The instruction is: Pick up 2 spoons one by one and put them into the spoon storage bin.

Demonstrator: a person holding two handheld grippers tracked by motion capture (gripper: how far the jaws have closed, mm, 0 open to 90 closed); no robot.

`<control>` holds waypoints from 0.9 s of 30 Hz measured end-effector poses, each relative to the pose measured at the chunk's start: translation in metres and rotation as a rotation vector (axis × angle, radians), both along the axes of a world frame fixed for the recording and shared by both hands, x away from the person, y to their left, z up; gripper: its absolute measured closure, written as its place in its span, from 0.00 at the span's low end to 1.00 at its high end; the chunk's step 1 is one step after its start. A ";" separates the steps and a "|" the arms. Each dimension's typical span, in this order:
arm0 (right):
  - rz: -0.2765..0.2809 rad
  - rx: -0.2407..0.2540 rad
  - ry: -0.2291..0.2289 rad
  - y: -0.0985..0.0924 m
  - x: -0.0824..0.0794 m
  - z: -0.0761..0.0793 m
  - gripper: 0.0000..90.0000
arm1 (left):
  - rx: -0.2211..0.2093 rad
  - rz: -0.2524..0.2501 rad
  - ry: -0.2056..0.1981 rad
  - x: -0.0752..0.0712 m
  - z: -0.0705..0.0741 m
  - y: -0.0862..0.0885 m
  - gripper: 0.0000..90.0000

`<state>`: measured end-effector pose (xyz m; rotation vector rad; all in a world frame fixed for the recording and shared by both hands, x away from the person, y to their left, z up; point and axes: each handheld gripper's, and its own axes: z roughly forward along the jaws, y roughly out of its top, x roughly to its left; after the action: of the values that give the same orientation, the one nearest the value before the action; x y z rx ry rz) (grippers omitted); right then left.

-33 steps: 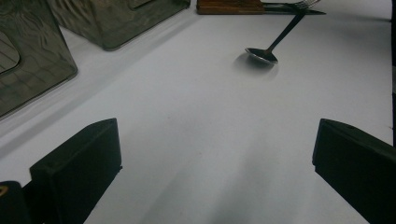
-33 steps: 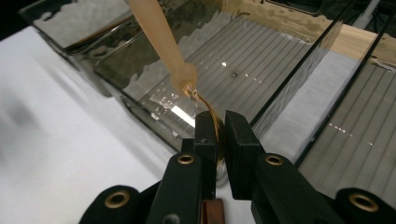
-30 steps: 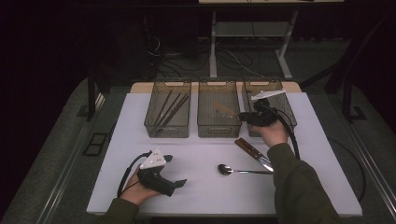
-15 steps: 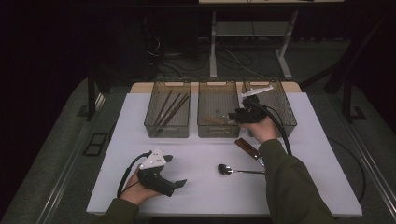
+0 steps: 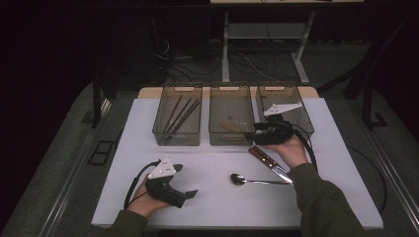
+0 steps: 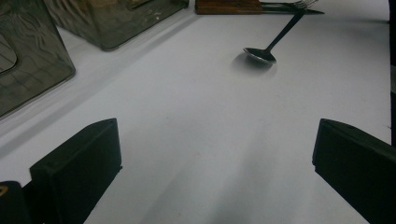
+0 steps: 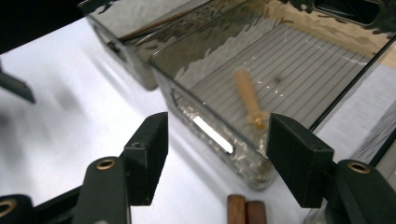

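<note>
- Over the high view: right gripper [image 5: 257, 129] at the near right corner of the middle bin [image 5: 231, 88], fingers partly apart, just opened, nothing between them.
- Tan stick-like piece [image 5: 228, 126] flat on the floor of that bin, apart from the fingers; judged as released.
- Left gripper [image 5: 184, 180] low at the near left of the surface [image 5: 212, 212], fingers spread wide and empty.
- Judged next items: wood-handled knives [image 5: 262, 155] just under the right hand, spoon [image 5: 239, 179] nearer the front edge.
- Lift clear of the bin rim before swinging back; keep the trailing cable off the right bin [image 5: 284, 89] beside it.

- Along the left gripper view: left gripper [image 6: 215, 140] fingers far apart over bare white surface, holding nothing.
- Spoon [image 6: 261, 55] ahead, bowl toward the camera, with open room on all sides of the bowl; approach the handle from this side if assigned to this hand.
- Bin wall [image 6: 116, 23] at upper left, well apart from the fingers.

- Along the right gripper view: right gripper [image 7: 217, 154] fingers about half open, straddling the near wall of the middle bin [image 7: 210, 135] without gripping it.
- Tan piece [image 7: 247, 95] blurred, inside the bin beyond the fingertips.
- Knife handles [image 7: 245, 210] directly below.
- Back away from the wall first, then descend; little margin between bin wall and handles.
</note>
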<state>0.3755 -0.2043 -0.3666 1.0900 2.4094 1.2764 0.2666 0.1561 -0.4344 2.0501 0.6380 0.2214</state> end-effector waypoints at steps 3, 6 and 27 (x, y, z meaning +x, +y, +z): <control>0.029 -0.007 0.001 -0.001 -0.009 -0.004 0.44 | 0.000 0.002 0.002 0.000 0.000 0.000 0.00; 0.053 -0.019 0.010 -0.003 -0.017 -0.011 0.49 | -0.001 0.001 0.001 0.000 0.000 0.000 0.00; 0.178 -0.224 0.151 -0.026 -0.064 -0.058 0.99 | 0.003 -0.007 0.001 -0.001 0.000 -0.001 0.00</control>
<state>0.3112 -0.2301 -0.4250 0.9582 2.7351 0.9692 0.2660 0.1554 -0.4343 2.0556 0.6306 0.2176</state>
